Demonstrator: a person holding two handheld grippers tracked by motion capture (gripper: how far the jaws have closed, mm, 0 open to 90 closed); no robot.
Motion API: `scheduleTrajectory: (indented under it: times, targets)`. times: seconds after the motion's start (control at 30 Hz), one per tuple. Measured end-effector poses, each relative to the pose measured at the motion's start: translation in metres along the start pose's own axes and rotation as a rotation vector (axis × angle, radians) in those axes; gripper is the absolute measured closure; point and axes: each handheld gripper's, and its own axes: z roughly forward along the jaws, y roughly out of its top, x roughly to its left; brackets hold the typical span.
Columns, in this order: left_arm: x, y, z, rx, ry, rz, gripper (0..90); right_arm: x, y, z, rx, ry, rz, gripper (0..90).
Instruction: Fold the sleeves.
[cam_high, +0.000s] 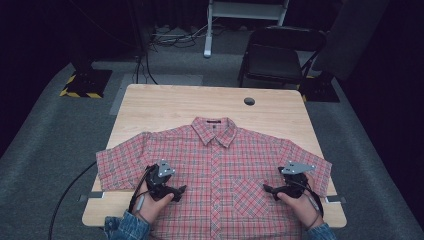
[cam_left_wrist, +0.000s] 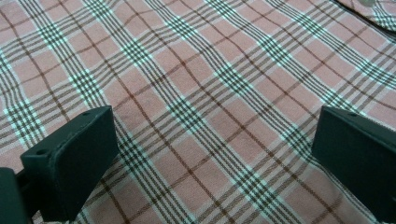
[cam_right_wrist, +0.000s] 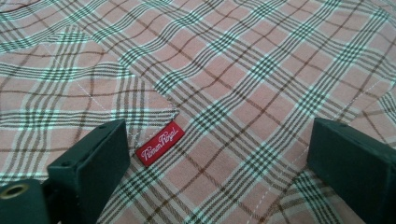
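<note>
While poised over the plaid shirt (cam_high: 215, 165), left gripper (cam_left_wrist: 210, 154) and right gripper (cam_right_wrist: 219, 158) both spread wide, empty.

The shirt (cam_high: 215, 165) is a red-pink plaid crossed by dark brown and pale mint-white stripes. At the edge of its chest pocket (cam_right_wrist: 70, 79) sits a small red label (cam_right_wrist: 159, 143) with white script. The desk (cam_high: 165, 107) is light wood with a dark round hole (cam_high: 249, 101). Both the left gripper (cam_high: 181, 189) and the right gripper (cam_high: 267, 189) are black, each topped by a grey plate. The sleeves (cam_high: 125, 227) are blue denim. The floor (cam_high: 45, 150) is grey carpet.
</note>
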Motion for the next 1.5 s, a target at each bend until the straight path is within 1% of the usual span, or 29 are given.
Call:
scheduleTrajectory:
  times: [1.03,1.3,1.43,1.5]
  targets:
    - [-0.0004,0.0004,0.0001,0.003,0.001,-0.002,0.4,-0.0004,0.0003,0.0003,0.001,0.001,-0.003,5.7]
    - [-0.0002,0.0001,-0.0003,-0.001,-0.006,-0.009,0.8,-0.0004,0.0003,0.0003,0.000,0.001,-0.003,5.7]
    - [0.0006,-0.0002,-0.0010,-0.007,-0.005,-0.011,2.5,-0.0003,0.0003,0.0003,0.000,0.001,-0.003,5.7]
    - [0.0021,-0.0001,-0.0027,-0.015,-0.014,-0.014,3.5,-0.0004,0.0003,0.0003,0.000,0.001,-0.002,5.7]
